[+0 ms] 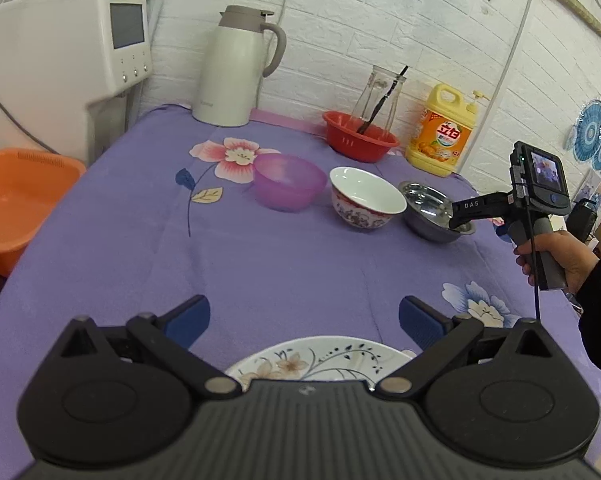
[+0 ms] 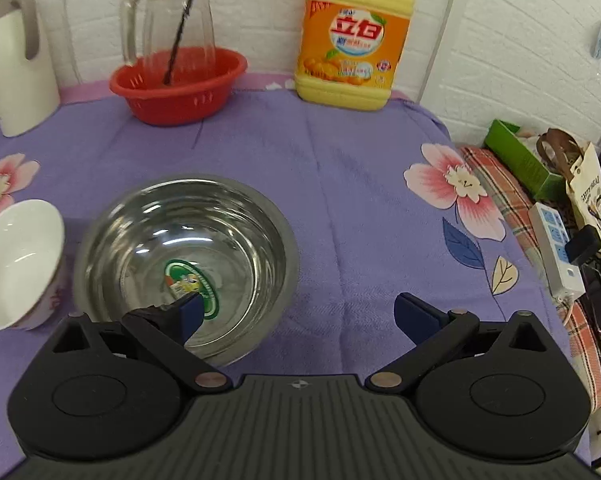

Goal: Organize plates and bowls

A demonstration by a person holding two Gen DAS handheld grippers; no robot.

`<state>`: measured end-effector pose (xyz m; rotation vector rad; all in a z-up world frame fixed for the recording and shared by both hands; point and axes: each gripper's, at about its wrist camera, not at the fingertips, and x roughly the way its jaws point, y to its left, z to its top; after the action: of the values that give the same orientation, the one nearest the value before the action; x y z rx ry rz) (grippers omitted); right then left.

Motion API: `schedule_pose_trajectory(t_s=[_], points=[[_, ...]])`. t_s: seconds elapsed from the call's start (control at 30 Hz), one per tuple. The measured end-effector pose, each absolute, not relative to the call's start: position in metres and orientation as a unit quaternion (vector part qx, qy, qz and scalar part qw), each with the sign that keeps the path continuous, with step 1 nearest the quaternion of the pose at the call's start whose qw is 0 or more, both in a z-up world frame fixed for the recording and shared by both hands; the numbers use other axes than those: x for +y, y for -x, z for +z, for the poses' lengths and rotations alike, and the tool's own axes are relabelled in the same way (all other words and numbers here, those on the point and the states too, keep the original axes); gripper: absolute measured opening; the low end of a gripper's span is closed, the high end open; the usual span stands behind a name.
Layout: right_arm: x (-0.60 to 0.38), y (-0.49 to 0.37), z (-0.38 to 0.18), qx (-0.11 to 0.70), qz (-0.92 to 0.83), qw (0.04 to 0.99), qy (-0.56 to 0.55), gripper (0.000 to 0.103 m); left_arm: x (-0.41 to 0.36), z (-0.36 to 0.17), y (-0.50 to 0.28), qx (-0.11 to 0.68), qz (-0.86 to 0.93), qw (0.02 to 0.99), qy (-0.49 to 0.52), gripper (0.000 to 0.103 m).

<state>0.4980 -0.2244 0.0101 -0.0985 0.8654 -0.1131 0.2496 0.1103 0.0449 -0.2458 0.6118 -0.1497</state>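
A purple plastic bowl, a white porcelain bowl with a red floral band and a steel bowl stand in a row on the purple cloth. A floral plate lies just under my left gripper, which is open and empty above it. My right gripper is open, its left finger over the steel bowl's inside, its right finger outside the rim. The white bowl sits left of it. The right gripper also shows in the left wrist view.
A red basket holding a glass jug, a yellow detergent bottle and a white thermos stand along the back wall. An orange tub is off the table's left. Clutter lies past the right edge.
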Motion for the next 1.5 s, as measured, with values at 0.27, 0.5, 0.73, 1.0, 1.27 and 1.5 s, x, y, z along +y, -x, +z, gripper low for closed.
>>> schedule_pose_trajectory(t_s=[0.27, 0.5, 0.73, 1.0, 1.27, 1.5], points=[[-0.229, -0.499, -0.009, 0.454, -0.054, 0.886, 0.075, 0.103, 0.101, 0.046, -0.264, 0.304, -0.079, 0.942, 0.118, 0.099], [-0.237, -0.468, -0.004, 0.483, -0.013, 0.869, 0.105, 0.103, 0.072, 0.053, -0.265, 0.310, -0.120, 0.937, 0.105, 0.099], [-0.249, -0.412, 0.016, 0.426, 0.011, 0.901, 0.080, 0.103, 0.030, 0.060, -0.309, 0.348, -0.162, 0.918, 0.098, 0.099], [-0.271, -0.397, 0.003, 0.335, -0.004, 0.942, -0.026, 0.103, -0.029, 0.035, -0.392, 0.432, -0.146, 0.882, 0.121, 0.099], [-0.265, -0.405, -0.018, 0.327, 0.010, 0.945, -0.004, 0.103, -0.060, 0.008, -0.448, 0.440, -0.118, 0.873, 0.172, 0.099], [-0.261, -0.405, -0.025, 0.338, 0.027, 0.941, -0.015, 0.103, -0.080, -0.003, -0.463, 0.431, -0.097, 0.888, 0.131, 0.099]])
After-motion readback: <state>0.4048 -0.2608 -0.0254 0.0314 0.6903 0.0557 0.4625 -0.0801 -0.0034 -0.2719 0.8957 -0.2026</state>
